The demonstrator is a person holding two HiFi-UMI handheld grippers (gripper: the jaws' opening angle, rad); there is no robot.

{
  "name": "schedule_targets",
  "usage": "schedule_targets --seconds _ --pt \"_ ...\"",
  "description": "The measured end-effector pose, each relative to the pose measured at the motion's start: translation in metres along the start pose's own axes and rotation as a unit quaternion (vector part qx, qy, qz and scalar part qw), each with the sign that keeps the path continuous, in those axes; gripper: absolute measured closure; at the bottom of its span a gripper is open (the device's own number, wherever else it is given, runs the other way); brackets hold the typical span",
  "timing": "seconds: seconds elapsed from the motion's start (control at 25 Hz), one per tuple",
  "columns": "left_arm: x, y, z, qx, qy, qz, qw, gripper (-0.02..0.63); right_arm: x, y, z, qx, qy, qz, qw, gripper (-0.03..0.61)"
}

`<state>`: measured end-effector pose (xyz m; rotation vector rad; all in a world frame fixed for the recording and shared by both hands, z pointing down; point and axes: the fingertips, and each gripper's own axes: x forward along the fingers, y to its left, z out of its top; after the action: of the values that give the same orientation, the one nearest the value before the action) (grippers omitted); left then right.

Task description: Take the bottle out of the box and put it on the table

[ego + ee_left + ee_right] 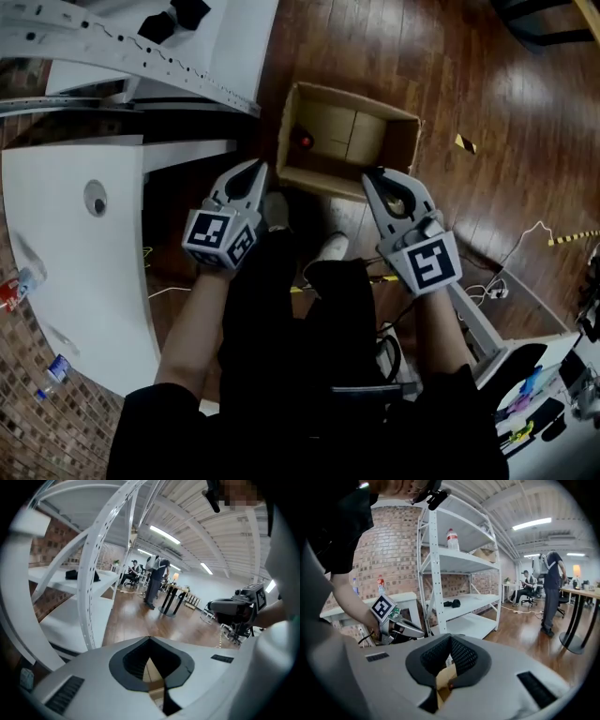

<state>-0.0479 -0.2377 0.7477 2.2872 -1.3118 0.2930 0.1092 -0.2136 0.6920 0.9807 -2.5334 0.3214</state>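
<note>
Left arm: bare left forearm (192, 328) reached up from the lower frame of the head view, towards the upper centre, wrist tilted downward.
Right arm: bare right forearm (441, 328) ran alongside it on the right and was pitched down likewise.
Left gripper (255, 171): jaws pressed together at the tips with nothing between them. The tip sat just short of the lower left corner of the cardboard box (398, 141).
Right gripper (375, 176): jaws closed tip to tip and empty. In the picture the tip overlapped the box's near rim; contact could not be told.
Marker cubes: two, one on the rear of each gripper, left (220, 239) and right (429, 264).
Box: one, open-topped, standing on the wooden floor (487, 84) in the upper centre of the head view.
Bottle (305, 141): one, inside the box at its left end, seen from above as a dark shape with a red cap. Neither gripper touched it.
White table (66, 216): one, at the left of the head view.
Other bottles, head view: two at the lower left edge, one with red on it (14, 291) and one clear with blue (54, 372).
Shelf unit (436, 573): one, white, in the right gripper view, with one further bottle on its upper shelf (452, 540).
</note>
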Motion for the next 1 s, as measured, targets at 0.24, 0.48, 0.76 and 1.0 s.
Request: schedule_targets --seconds 0.24,0.48,0.76,1.0 --pt "0.069 0.049 -0.111 0.001 0.017 -0.004 0.9999 0.609 0.066 -0.015 -0.126 -0.025 -0.015 0.025 0.999 0.574" --pt "0.155 0.106 -0.221 -0.028 0.087 -0.023 0.9955 0.609 0.144 -0.049 -0.229 -0.074 -0.035 0.04 0.996 0.574" --pt "0.16 0.136 -0.232 -0.066 0.056 0.005 0.9962 0.402 0.202 -0.056 -0.284 -0.088 -0.028 0.083 0.992 0.55" --pt "0.169 0.124 -0.261 -0.045 0.127 -0.001 0.9909 0.4 0.223 -0.041 -0.311 -0.059 0.009 0.14 0.988 0.366"
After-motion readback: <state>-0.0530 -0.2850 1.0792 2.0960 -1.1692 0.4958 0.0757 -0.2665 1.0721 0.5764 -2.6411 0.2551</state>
